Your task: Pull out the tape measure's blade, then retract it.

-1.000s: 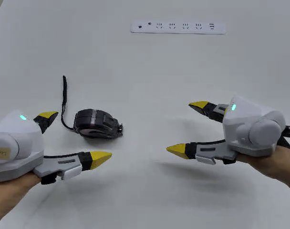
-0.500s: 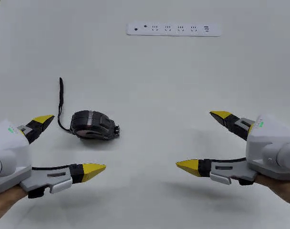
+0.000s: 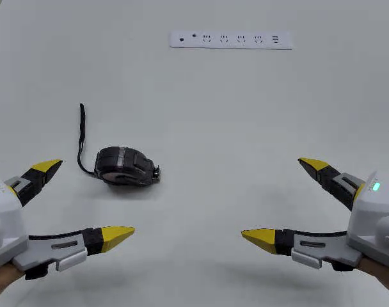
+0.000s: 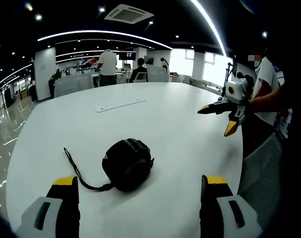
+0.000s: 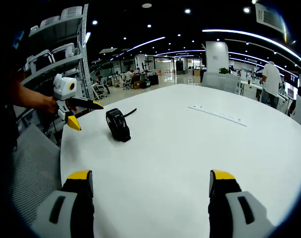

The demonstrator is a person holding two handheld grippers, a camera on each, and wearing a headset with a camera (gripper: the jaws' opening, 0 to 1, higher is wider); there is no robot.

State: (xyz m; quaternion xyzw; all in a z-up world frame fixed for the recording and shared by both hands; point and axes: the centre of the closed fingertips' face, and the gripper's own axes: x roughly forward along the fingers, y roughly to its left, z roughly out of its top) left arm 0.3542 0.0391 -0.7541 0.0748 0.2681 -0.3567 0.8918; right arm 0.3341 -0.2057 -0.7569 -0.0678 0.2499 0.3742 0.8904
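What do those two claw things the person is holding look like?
The left claw and the right claw look the same. Each has a rounded white body with a little green light on it. Two long prongs stick out of the body, grey and black, ending in pointed yellow tips.

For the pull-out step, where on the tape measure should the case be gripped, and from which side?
Probably take the tape measure by its rounded black case, with the left tongs coming from the near left, the closer side. The blade tip points right, toward the open right tongs, and the strap trails far left, so both stay clear.
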